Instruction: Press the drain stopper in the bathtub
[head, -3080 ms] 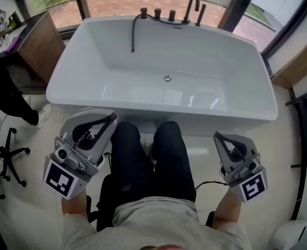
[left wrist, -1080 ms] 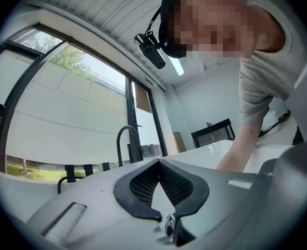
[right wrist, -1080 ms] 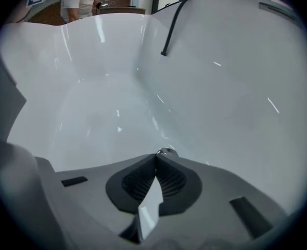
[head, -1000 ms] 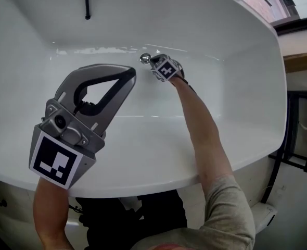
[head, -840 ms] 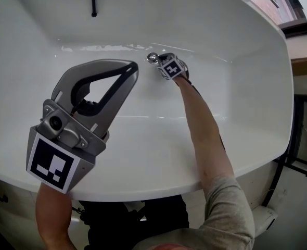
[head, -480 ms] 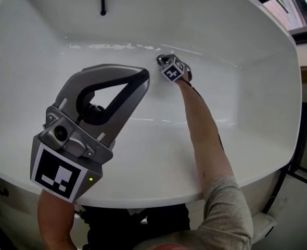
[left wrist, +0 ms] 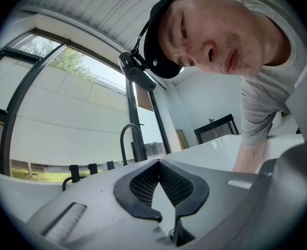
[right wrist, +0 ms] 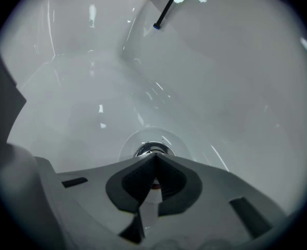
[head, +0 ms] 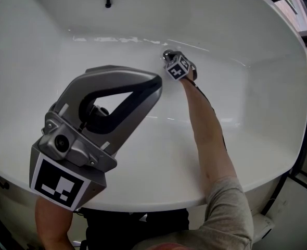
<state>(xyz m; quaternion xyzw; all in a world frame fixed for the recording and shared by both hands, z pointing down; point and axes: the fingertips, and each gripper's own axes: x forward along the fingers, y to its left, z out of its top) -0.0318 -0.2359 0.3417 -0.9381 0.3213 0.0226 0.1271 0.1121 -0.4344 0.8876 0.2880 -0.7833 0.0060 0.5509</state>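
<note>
Right gripper (right wrist: 154,158) tip at drain stopper (right wrist: 150,150).

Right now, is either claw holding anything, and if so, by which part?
Nothing is held. The left claw and the right claw are both shut and empty; the right one's tips are at the drain stopper.

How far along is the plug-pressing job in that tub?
Done: the reach. The right gripper, jaws together, is low in the bathtub with its tip at the chrome drain stopper. In hand: the press; whether the stopper has gone down, I cannot tell. Left: finishing the push and withdrawing. The left gripper is shut and empty, above the tub.
</note>
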